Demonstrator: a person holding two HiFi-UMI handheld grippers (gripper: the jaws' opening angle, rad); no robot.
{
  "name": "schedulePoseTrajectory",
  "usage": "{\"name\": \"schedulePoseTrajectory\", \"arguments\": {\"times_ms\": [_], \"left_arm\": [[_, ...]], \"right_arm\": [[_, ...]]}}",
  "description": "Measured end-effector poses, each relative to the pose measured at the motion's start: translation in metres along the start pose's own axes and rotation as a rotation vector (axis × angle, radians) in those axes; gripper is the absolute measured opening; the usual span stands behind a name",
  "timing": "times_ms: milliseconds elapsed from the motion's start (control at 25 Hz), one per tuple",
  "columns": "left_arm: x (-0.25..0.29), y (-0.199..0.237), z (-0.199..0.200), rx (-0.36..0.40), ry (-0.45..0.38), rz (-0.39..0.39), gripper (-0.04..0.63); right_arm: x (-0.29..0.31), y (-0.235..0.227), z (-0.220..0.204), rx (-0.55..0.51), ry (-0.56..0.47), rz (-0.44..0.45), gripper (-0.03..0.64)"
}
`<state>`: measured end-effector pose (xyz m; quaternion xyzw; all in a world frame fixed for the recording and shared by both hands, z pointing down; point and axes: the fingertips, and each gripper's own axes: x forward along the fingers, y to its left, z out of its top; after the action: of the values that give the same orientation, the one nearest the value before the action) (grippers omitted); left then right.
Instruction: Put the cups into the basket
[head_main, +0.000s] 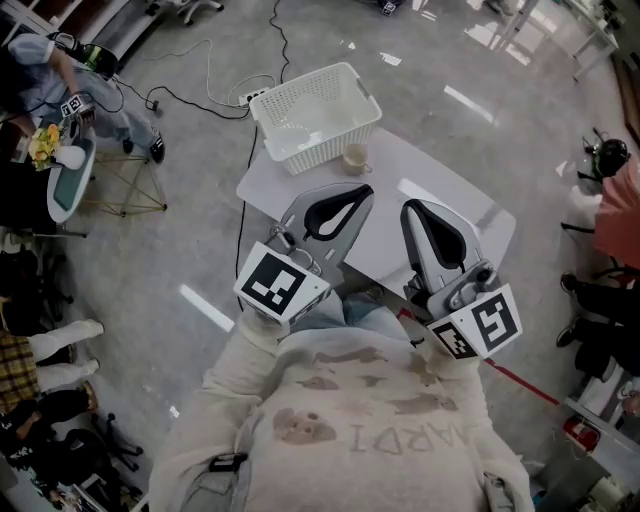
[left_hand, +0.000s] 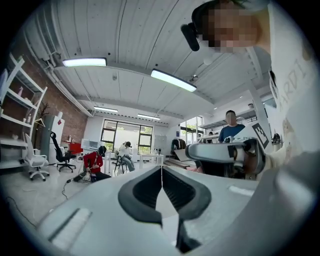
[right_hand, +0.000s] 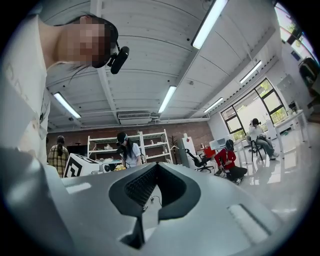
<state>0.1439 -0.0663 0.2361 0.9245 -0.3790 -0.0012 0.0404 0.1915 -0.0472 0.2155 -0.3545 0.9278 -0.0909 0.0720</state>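
Observation:
A white lattice basket (head_main: 315, 115) stands at the far edge of the small white table (head_main: 455, 205). One pale cup (head_main: 354, 158) sits on the tabletop just outside the basket's near right corner. Whether anything lies inside the basket I cannot tell. My left gripper (head_main: 364, 189) is held near my chest, jaws shut and empty, its tip a little short of the cup. My right gripper (head_main: 409, 208) is beside it, also shut and empty. Both gripper views tilt up at the ceiling: the left gripper (left_hand: 161, 168) and the right gripper (right_hand: 156, 164) show closed tips, with no cup or basket in sight.
Black cables and a power strip (head_main: 254, 97) lie on the grey floor behind the table. A person (head_main: 70, 75) works at a small stand at the far left. A person in red (left_hand: 93, 164) sits on the floor across the room, with office chairs and shelves around.

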Motion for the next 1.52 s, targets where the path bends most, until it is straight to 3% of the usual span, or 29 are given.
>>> {"name": "schedulePoseTrajectory", "arguments": {"times_ms": [120,240,400,560,840,1080,1280,1520], "left_arm": [[0.012,0.016,-0.013,0.044,0.024,0.048,0.000],[0.016,0.038,-0.027,0.041,0.053,0.072,0.000],[0.026,0.060,-0.063,0.113,0.127,0.036,0.000],[0.048,0.082,-0.107,0.124,0.229,0.013,0.000],[0.086,0.138,-0.190,0.098,0.441,-0.005,0.002],[0.106,0.156,-0.277,0.124,0.684,-0.117,0.045],[0.116,0.170,-0.355,0.174,0.866,-0.176,0.063],[0.132,0.182,-0.425,0.261,1.003,-0.197,0.068]], "right_arm": [[0.007,-0.018,-0.007,0.021,0.007,-0.002,0.026],[0.022,-0.026,-0.012,0.045,0.012,-0.009,0.026],[0.042,-0.038,-0.019,0.050,0.017,-0.040,0.026],[0.054,-0.055,-0.027,0.065,0.024,-0.086,0.026],[0.089,-0.085,-0.051,0.097,0.059,-0.173,0.026],[0.110,-0.106,-0.075,0.118,0.073,-0.236,0.026],[0.114,-0.128,-0.111,0.170,0.091,-0.304,0.026],[0.108,-0.148,-0.149,0.208,0.111,-0.352,0.026]]}}
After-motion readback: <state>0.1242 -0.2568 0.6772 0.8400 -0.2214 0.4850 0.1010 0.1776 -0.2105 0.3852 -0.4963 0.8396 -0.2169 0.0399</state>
